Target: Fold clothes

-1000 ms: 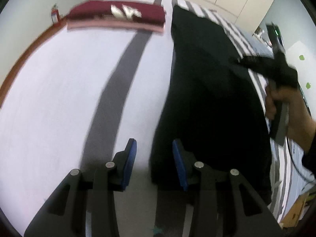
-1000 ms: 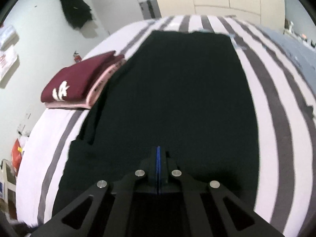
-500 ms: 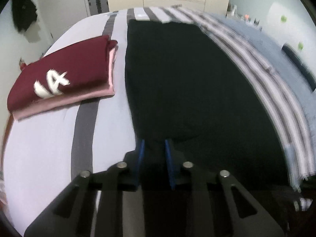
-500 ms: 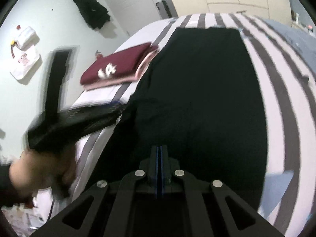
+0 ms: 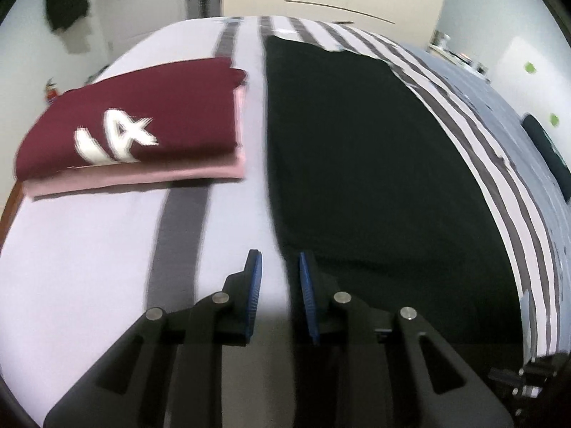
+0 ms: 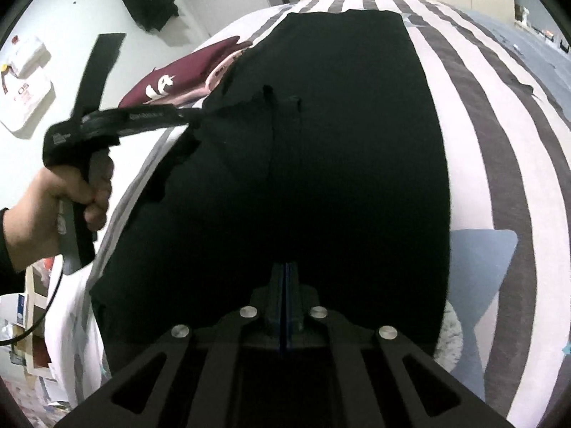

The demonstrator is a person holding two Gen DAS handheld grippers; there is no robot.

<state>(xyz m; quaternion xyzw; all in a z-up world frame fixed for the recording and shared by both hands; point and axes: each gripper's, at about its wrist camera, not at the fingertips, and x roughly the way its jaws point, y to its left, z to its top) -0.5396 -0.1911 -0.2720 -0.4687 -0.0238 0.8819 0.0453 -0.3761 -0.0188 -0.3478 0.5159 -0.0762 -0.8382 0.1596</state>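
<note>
Though blurred toward the edges, shows a black garment [image 5: 357, 160] spread flat and lengthwise on the striped bed [image 5: 89, 249]. Just beside its left edge, with a strip of sheet between: a folded maroon top [image 5: 142, 117] stacked on a folded pink one [image 5: 142, 182]. Left tongs [image 5: 277, 274] narrow and opening, set at the garment's left edge near the close corner, bedsheet showing in the gap, nothing pinched. Held by a hand [image 6: 53, 196] around the grip. Right tongs [image 6: 285, 278] fully closed, low over the garment's near end; cannot tell whether cloth is caught between the pads.
</note>
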